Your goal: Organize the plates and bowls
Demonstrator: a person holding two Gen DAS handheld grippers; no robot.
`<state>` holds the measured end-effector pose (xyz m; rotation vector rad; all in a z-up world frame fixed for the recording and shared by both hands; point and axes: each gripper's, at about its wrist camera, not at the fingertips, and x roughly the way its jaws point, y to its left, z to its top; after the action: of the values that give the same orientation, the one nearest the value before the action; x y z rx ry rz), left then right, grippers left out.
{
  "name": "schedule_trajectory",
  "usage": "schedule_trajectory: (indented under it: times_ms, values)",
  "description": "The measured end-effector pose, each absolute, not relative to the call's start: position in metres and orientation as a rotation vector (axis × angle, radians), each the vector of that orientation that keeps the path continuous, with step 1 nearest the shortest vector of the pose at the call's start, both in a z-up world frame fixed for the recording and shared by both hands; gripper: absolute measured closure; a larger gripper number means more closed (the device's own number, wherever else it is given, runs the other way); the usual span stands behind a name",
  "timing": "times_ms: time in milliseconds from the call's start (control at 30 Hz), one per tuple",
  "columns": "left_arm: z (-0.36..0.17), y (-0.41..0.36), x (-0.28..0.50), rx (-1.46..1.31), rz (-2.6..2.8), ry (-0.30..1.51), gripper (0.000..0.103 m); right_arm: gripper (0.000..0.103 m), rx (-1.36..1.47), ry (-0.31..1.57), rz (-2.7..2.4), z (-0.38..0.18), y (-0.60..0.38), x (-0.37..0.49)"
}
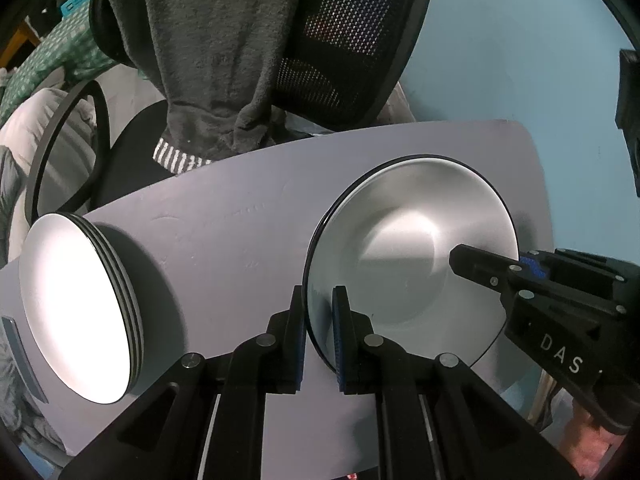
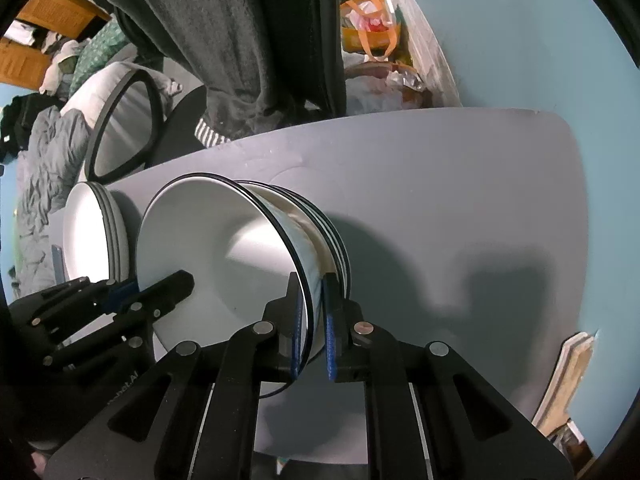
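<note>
Pinching the black-edged rim of a glossy white bowl [image 1: 412, 256] from opposite sides, the left gripper [image 1: 318, 336] and the right gripper [image 2: 314, 328] each hold it clenched between blue-padded fingers. Under this top bowl sits a nest of matching round bowls [image 2: 338, 248] on the smooth grey table [image 2: 440, 184]. Farther off at ten o'clock in the right wrist view stands a stack of flat white plates [image 1: 80, 312], and a mesh-backed chair [image 1: 352, 40] draped with a fuzzy grey garment [image 1: 208, 48] waits at twelve.

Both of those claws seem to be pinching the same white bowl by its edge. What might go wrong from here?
1. The left gripper and right gripper each pinch only the thin rim of the top bowl; it may slip or tilt if they move unevenly.
2. It sits above the bowl stack, so a rough lowering might chip the rims.
3. The plate stack lies near the table edge; a stray swing might nudge it.
</note>
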<state>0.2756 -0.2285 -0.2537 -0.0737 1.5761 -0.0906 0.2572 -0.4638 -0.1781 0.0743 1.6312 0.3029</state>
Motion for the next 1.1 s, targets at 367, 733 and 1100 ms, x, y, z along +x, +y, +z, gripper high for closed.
schedule_trajectory:
  times_ms: [367,733,1100]
  values:
    - [-0.247,-0.222,0.274,-0.067,-0.081,1.572,0.087,0.085,0.079,1.683,0.324,-0.175,-0.461,0.263]
    - [-0.242,-0.216,0.267,-0.095,-0.087,1.569,0.077,0.076,0.070,1.673,0.321,-0.166,-0.459,0.261]
    - [-0.231,-0.212,0.260,-0.155,-0.079,1.552,0.054,0.059,0.023,1.643,0.312,-0.166,-0.473,0.261]
